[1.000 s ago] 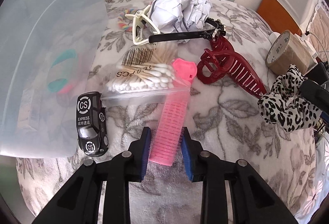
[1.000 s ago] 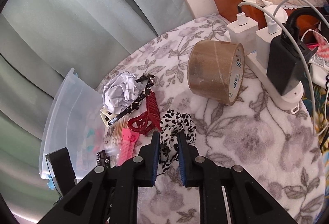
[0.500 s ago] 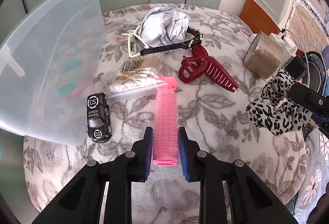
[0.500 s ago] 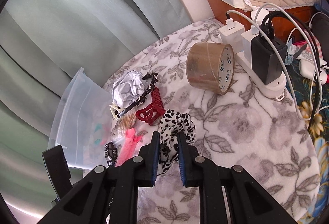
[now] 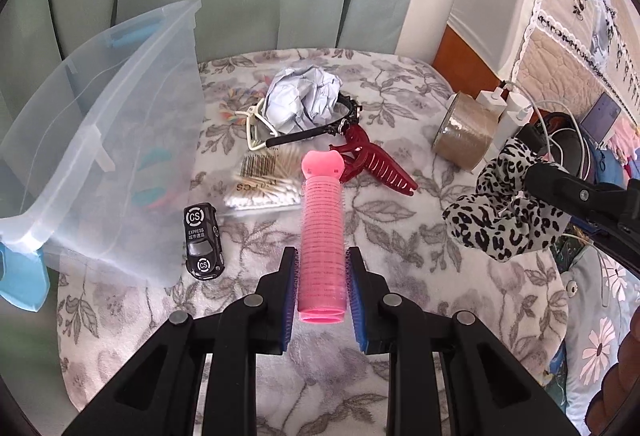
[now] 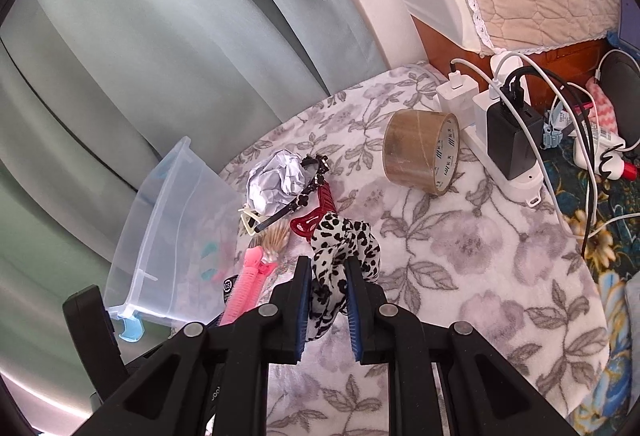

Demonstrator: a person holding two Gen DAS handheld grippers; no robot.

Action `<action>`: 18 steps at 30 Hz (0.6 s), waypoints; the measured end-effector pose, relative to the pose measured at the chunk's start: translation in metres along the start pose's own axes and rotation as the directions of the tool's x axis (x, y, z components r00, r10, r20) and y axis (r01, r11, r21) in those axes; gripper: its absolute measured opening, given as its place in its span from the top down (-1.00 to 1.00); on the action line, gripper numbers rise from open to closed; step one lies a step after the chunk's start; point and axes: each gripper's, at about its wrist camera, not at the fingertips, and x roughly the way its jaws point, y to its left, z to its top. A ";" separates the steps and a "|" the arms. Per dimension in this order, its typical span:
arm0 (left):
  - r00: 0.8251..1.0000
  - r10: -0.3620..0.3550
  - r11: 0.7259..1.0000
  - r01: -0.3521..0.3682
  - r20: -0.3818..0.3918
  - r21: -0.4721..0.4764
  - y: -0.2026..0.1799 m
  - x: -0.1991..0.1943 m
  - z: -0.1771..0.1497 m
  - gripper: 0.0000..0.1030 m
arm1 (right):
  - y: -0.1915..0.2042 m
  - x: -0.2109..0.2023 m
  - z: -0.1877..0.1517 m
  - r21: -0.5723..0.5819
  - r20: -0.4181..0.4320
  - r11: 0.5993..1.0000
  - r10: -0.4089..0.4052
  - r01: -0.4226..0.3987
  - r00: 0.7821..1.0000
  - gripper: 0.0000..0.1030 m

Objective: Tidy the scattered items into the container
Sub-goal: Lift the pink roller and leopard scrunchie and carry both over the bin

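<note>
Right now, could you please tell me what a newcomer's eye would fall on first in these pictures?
The bright pink bristly hair roller stands out, clamped in the left hand-held gripper above the floral blanket. To its right, the leopard-print fabric scrunchie hangs pinched in the right hand-held gripper. The clear plastic storage bin stands at the left.

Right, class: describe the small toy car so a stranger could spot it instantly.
Start at the clear plastic bin on the floral blanket. The toy car lies right beside its near wall. It is the only black item with white "CS EXPRESS" print.
</note>
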 end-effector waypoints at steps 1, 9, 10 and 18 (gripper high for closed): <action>1.000 -0.004 1.000 0.004 0.012 -0.001 0.001 -0.005 0.001 0.52 | 0.001 -0.002 -0.001 -0.004 0.003 1.000 0.000 0.000 1.000 0.65; 0.993 0.015 1.000 -0.018 0.117 0.025 0.003 -0.042 0.010 0.52 | 0.019 -0.011 -0.003 -0.050 0.013 0.999 0.002 -0.001 1.000 0.65; 0.992 0.015 1.000 -0.018 0.128 0.025 0.004 -0.047 0.011 0.52 | 0.021 -0.013 -0.004 -0.056 0.014 0.998 0.004 -0.003 1.000 0.65; 0.966 0.036 0.999 -0.039 0.256 0.005 0.023 -0.089 0.020 0.52 | 0.056 -0.028 0.002 -0.147 0.046 0.989 0.028 -0.021 0.999 0.65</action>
